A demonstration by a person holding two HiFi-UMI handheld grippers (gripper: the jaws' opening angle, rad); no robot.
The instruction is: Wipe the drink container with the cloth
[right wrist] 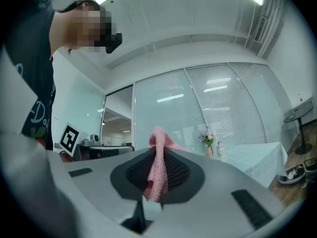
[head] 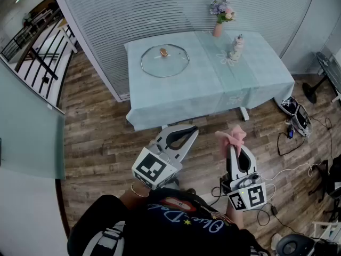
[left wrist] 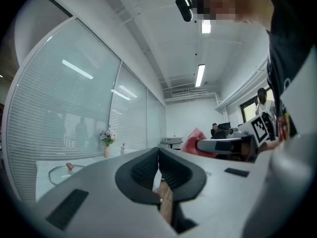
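**Step in hand: approach with cloth gripped; wiping not yet begun.**
Your left gripper (head: 193, 129) is pressed together on nothing. Your right gripper (head: 235, 147) pinches the pink cloth (head: 233, 137). The drink container (head: 236, 48) stands upright, long axis vertical, near the table's (head: 176, 97) far edge, right of centre, well apart from both grippers. Next, carry the cloth to its side.

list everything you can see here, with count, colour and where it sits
table: one, pale blue cover, by the glass wall
glass lid: one, clear with brown knob, on the table toward the view's left
vase of flowers: one, pink vase, table's far edge
drink container: one, whitish, on the table near the vase
shoes: one pair, dark and white, floor beside the table
cloth: one, pink, between the right gripper's jaws
left gripper: jaws together, empty
right gripper: shut on the cloth
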